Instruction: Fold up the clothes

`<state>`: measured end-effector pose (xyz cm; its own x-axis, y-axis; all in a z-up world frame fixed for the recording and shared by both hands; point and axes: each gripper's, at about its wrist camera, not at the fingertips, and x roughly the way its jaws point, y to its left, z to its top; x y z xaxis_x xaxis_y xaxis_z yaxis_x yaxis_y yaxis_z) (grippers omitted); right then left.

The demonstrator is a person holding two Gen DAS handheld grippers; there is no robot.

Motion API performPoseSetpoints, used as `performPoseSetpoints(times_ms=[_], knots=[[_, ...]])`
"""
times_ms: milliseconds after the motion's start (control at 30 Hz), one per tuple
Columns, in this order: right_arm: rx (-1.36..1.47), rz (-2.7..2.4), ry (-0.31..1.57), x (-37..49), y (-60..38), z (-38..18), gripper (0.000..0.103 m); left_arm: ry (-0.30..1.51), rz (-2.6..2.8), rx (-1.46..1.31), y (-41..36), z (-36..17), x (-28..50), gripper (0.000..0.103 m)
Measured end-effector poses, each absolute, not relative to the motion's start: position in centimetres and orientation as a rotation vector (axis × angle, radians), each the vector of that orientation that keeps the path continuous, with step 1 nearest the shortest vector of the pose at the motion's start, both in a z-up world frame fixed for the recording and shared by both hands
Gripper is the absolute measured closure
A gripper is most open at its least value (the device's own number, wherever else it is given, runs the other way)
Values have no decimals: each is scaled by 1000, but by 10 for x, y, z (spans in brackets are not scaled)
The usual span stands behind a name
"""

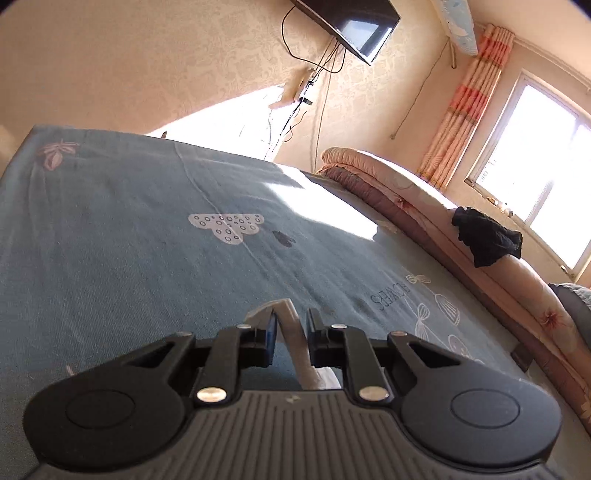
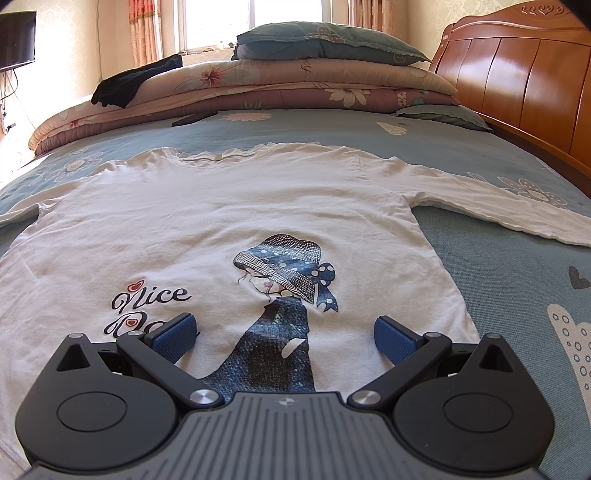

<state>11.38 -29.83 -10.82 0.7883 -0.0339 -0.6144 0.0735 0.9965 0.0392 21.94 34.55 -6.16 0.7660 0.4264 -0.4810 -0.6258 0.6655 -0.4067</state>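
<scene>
Our left tongs (image 1: 291,332) clamp a white cloth edge (image 1: 295,343), lifting it to fold; right tongs (image 2: 284,332) hover apart over the flat shirt (image 2: 221,221).

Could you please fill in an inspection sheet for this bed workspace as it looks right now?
Surface: blue-grey patterned bedsheet, flat.
Job's things: white long-sleeved printed shirt spread face up; a white fabric strip, probably its sleeve.
Clutter: black garment on the folded floral quilts; blue-grey pillow on top.
Grippers: left gripper shut on the strip; right gripper open over the hem.
Cables: black cables hanging below the wall television.
Surroundings: wooden headboard, striped curtain, window.
</scene>
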Motion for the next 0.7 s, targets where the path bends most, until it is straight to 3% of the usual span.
performPoseSetpoints(times_ms=[233, 367, 500, 633, 700], knots=[[62, -58, 661, 114, -298, -108, 0, 518, 779, -534, 359, -68, 205, 83], [61, -58, 661, 114, -298, -108, 0, 533, 709, -531, 348, -58, 209, 73], [59, -60, 661, 114, -298, -108, 0, 526, 605, -465, 313, -36, 228, 53], [52, -69, 662, 114, -296, -107, 0, 509, 483, -398, 269, -21, 244, 49], [46, -81, 675, 114, -293, -104, 0, 502, 428, -360, 246, -17, 251, 35]])
